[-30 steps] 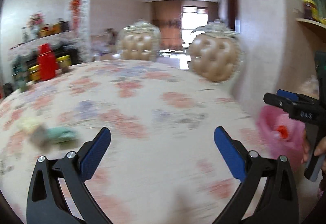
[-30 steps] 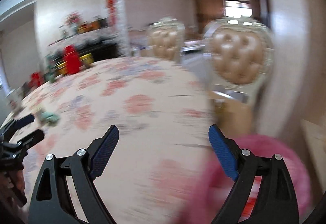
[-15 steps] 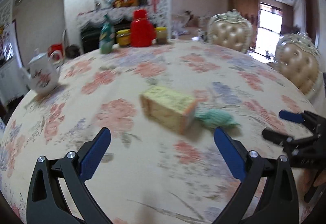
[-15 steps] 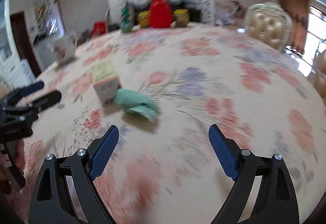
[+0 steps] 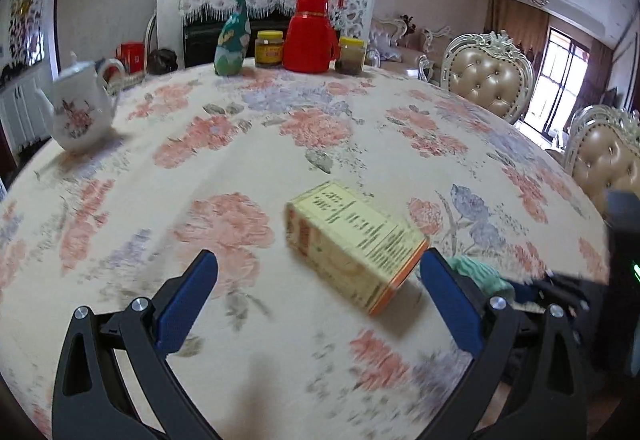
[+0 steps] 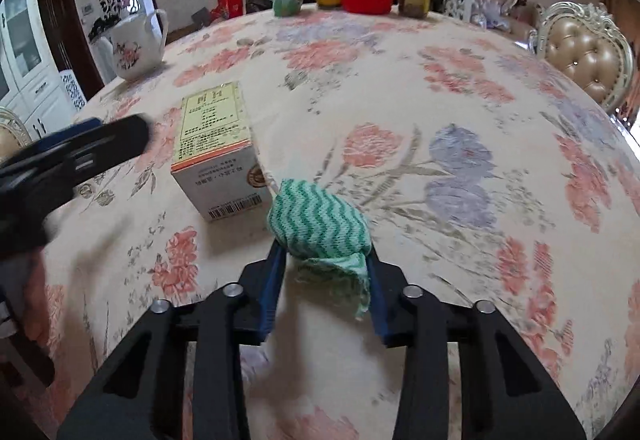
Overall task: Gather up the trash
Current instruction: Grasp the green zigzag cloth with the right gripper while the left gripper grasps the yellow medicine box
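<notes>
A yellow cardboard box [image 5: 352,244] lies on its side on the floral tablecloth; it also shows in the right wrist view [image 6: 216,147]. Beside it lies a crumpled green-and-white cloth [image 6: 320,228], partly hidden behind my left finger in the left wrist view [image 5: 480,274]. My right gripper [image 6: 326,280] is shut on the cloth, its blue pads pressing both sides. My left gripper [image 5: 320,304] is open, just short of the box, its jaws straddling the box's near end. The left gripper also shows in the right wrist view [image 6: 72,151].
A white floral teapot [image 5: 82,111] stands at the left of the round table [image 5: 240,143]. A red thermos [image 5: 310,35], two jars [image 5: 270,48] and a green bottle [image 5: 232,39] stand at the far edge. Padded chairs [image 5: 486,79] stand at the right.
Both grippers have moved in on the trash. My right gripper went from open to shut on the green cloth. My left gripper came closer to the yellow box and stays open.
</notes>
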The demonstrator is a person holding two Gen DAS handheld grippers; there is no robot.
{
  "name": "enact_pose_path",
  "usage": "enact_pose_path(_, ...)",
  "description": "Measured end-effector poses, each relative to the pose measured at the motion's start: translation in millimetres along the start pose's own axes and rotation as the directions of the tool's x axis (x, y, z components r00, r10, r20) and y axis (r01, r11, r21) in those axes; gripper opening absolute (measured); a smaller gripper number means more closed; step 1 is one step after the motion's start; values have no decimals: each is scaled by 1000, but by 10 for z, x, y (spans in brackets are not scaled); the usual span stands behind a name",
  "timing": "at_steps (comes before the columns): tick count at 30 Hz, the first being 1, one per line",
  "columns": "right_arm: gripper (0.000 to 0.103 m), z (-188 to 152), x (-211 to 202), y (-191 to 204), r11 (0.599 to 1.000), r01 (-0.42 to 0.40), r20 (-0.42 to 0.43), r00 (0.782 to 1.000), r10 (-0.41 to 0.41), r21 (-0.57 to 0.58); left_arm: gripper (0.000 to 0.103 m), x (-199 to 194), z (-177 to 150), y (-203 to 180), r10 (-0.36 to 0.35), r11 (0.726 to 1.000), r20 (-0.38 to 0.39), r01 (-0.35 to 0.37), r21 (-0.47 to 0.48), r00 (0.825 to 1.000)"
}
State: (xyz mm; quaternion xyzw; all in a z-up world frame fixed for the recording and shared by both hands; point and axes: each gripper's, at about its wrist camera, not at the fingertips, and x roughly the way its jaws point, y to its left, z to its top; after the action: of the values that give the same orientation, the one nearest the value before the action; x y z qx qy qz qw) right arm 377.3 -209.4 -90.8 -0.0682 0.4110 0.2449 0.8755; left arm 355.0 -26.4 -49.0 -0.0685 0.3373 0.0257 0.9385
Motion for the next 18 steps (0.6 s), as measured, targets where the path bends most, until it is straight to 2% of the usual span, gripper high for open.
enact_pose_path(4,34,-125,-201,-160,999,15,35,999,-16,32,98,260,100,-154,0,999,-28,-1,-51,1000)
enact_pose_path(7,34,-170,-321,-243,999,8,57,998,-11,50,98,462,182,-284,46,996,-42,-49,-70,998)
enact_pose_path(8,34,-177,-348,-260,999,2,63,998,-6,54,98,563,213,-349,94,993,-57,-97,-65,994)
enact_pose_path(9,34,-185,-367,-274,998,-5,69,998,1,61,98,633,228,-385,112,991,-73,-117,-62,991)
enact_pose_path(11,34,-197,-386,-299,997,-8,76,997,3,73,98,763,224,-435,117,991,-118,-124,-53,986)
enact_pose_path(13,34,-220,-396,-327,996,-14,80,997,7,86,88,799,171,-466,123,991,-137,-129,-35,983)
enact_pose_path(14,34,-229,-396,-332,996,-15,80,997,7,89,77,767,125,-474,124,991,-129,-129,-25,984)
enact_pose_path(15,34,-245,-403,-333,996,-13,83,997,6,90,71,719,83,-478,110,994,-121,-112,-14,986)
enact_pose_path(18,34,-282,-437,-327,996,-3,90,996,-6,93,61,532,-44,-476,97,995,-81,-95,31,992)
